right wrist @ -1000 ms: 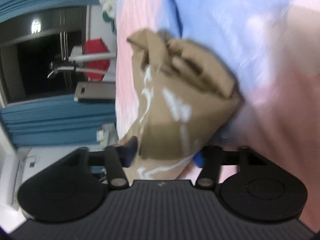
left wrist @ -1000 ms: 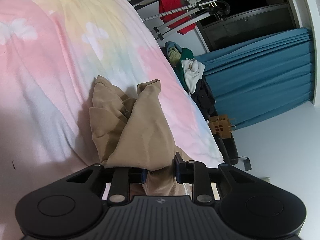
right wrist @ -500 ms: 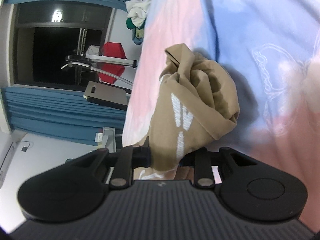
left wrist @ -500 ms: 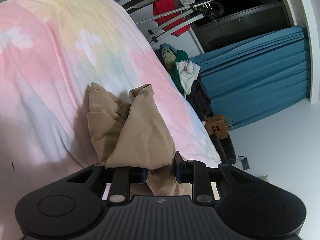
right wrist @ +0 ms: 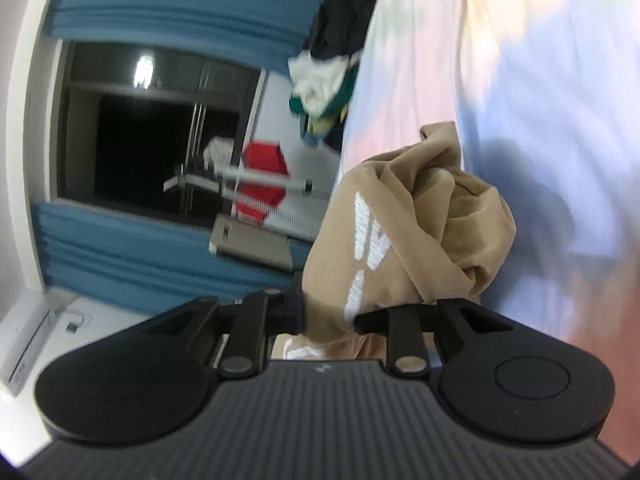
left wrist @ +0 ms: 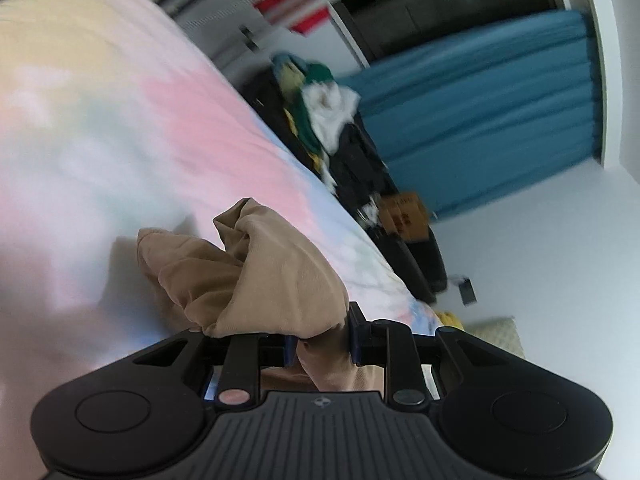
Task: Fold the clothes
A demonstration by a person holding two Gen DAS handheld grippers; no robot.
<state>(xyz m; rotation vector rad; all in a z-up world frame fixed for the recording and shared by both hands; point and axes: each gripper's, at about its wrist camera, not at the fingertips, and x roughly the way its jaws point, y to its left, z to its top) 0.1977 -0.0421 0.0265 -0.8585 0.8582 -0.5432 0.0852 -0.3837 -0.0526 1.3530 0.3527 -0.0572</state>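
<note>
Left gripper (left wrist: 322, 340): pointed forward along the bed, tilted so the bed surface slopes across the left wrist view. Its jaws are pinched onto a bunched fold of the tan garment (left wrist: 256, 280); cloth bulges above the fingers and hangs below them.

Right gripper (right wrist: 328, 322): rolled hard to one side, so the room appears sideways. Its jaws are likewise clamped on tan cloth, with the garment (right wrist: 404, 236) gathered into a crumpled lump just ahead of the fingers.

Garment location: held between both grippers, bunched over the pastel tie-dye bedspread (left wrist: 120, 120). Whether its lower edge touches the bedspread cannot be told.

View differences:
- Right wrist view only: white printed stripes (right wrist: 368, 236) on the tan cloth. Blurred, no letters legible.
- Right wrist view only: dark window (right wrist: 148, 152) between blue curtain (right wrist: 180, 4) sections, with a bright reflection in the glass.
- Left wrist view only: brown cardboard box (left wrist: 404, 216) beyond the bed edge, with dark markings too smeared to read.
- Both views: pile of mixed clothes (left wrist: 320, 108) beside the bed, and a red item (right wrist: 262, 176) on a metal rack.

Both frames carry motion blur. No readable writing anywhere.
</note>
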